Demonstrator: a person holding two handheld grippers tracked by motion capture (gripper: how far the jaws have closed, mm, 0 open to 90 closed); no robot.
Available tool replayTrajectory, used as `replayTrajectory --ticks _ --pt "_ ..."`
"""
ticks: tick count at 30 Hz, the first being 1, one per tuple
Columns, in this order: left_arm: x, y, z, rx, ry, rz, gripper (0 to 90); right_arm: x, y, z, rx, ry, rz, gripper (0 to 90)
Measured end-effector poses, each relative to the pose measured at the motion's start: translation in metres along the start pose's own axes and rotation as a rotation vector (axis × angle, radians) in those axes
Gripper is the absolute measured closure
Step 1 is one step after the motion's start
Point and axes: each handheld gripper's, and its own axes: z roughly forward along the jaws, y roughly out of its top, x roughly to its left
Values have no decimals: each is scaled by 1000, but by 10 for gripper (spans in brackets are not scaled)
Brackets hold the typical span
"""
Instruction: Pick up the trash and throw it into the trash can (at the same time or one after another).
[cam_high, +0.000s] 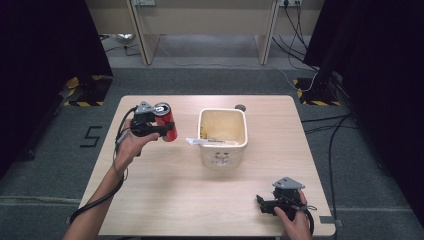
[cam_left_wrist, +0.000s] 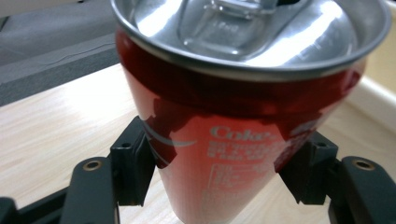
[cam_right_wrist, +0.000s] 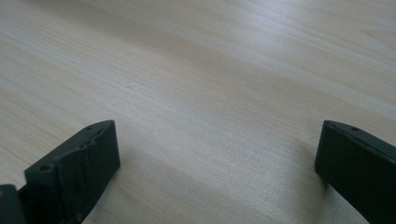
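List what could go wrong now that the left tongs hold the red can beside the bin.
1. The left tongs grip the red can low on its body, so its top could tip out.
2. The can's tab end looks opened; tilting may spill any dregs.
3. Paper overhangs the bin rim and may get knocked off.

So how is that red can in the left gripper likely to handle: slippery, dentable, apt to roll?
The red can looks glossy, so it may slip between the left gripper pads. Its tab looks opened, so it is perhaps light and easily dented. Being round, it would probably roll if laid on the table.
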Motion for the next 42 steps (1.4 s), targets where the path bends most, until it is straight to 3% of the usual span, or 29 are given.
replayTrajectory --ticks 12,22,28,42 --pt "-10 17 -9 -7 -34 28 350 0 0 0 -1 0 0 2" --pt "-13 31 -15 -30 -71 19 350 0 0 0 0 0 0 2" --pt "-20 46 -20 -32 -58 59 349 0 0 0 0 0 0 2" --pt "-40 78 -21 -40 -108 94 350 0 0 0 -1 2 0 2"
